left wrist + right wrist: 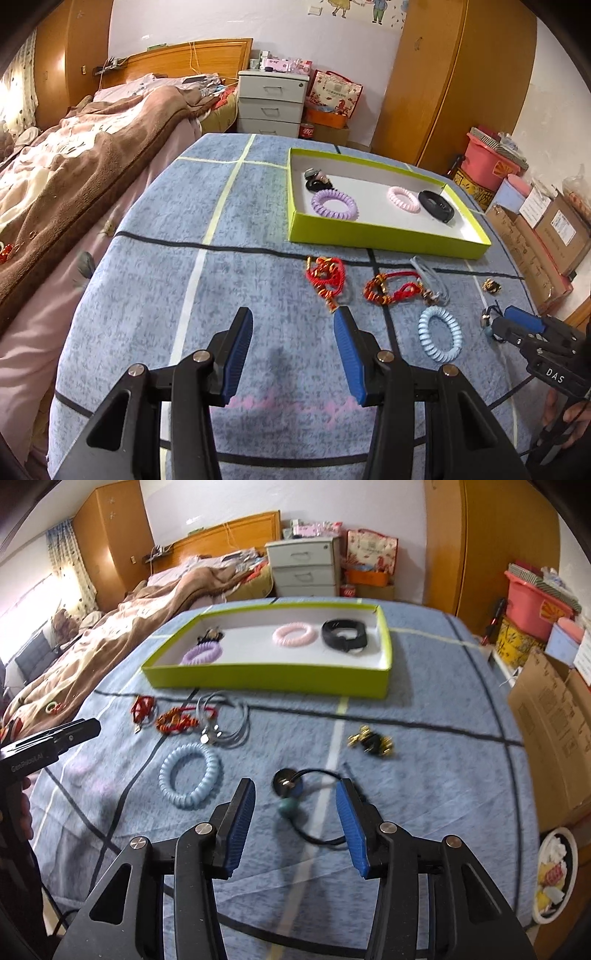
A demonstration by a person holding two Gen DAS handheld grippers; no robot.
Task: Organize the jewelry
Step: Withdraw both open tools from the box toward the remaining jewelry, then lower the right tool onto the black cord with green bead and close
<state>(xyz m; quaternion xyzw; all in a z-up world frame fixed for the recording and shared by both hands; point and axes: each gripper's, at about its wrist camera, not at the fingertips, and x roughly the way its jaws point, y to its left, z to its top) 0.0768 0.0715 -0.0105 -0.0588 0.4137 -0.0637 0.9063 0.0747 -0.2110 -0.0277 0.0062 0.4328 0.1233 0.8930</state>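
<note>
the right tongs are standing wide open right over the black cord necklace, its loop stretching toward lower right; left tongs are gaping too, holding nothing.

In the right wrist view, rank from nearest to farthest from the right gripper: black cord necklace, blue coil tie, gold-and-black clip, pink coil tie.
From the right gripper:
1. Black cord necklace, lying between the open fingers.
2. Blue coil tie, just ahead on the left.
3. Gold-and-black clip, ahead on the right, slightly farther.
4. Pink coil tie, far ahead inside the green tray.
</note>
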